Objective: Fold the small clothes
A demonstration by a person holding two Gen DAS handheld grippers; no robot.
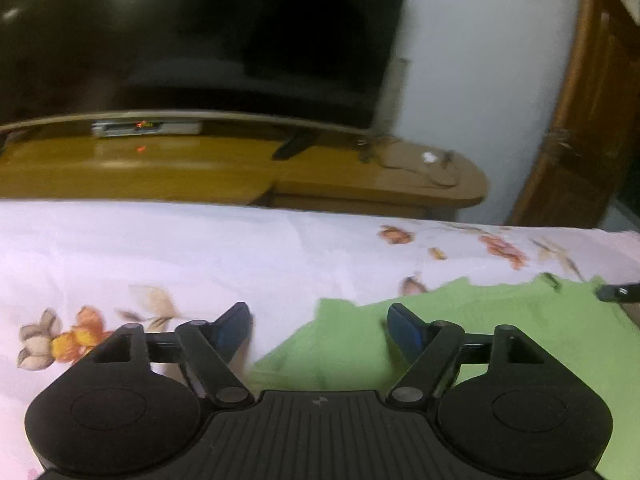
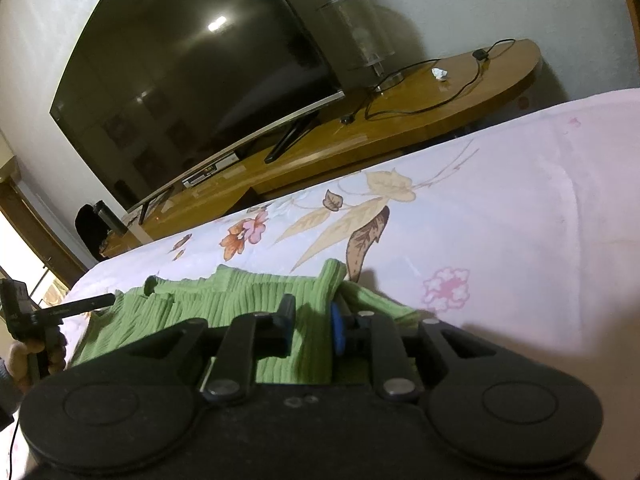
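A light green ribbed garment [image 1: 460, 320] lies crumpled on the floral bedsheet [image 1: 200, 256]. My left gripper [image 1: 320, 320] hovers over the garment's left edge, jaws wide open, with nothing pinched between its blue pads. In the right wrist view my right gripper [image 2: 312, 316] stands nearly closed, a raised fold of the green garment [image 2: 240, 300] filling the narrow gap between its fingers. A finger of the left gripper [image 2: 86, 303] reaches the garment's far left corner, and a hand holds that gripper's handle at the frame's left edge.
Beyond the bed's far edge stands a long wooden TV cabinet [image 2: 360, 128] with a large dark television [image 2: 192, 64], a set-top box, a glass lamp [image 2: 360, 36] and a black cable. A wooden door [image 1: 592, 120] is at the right.
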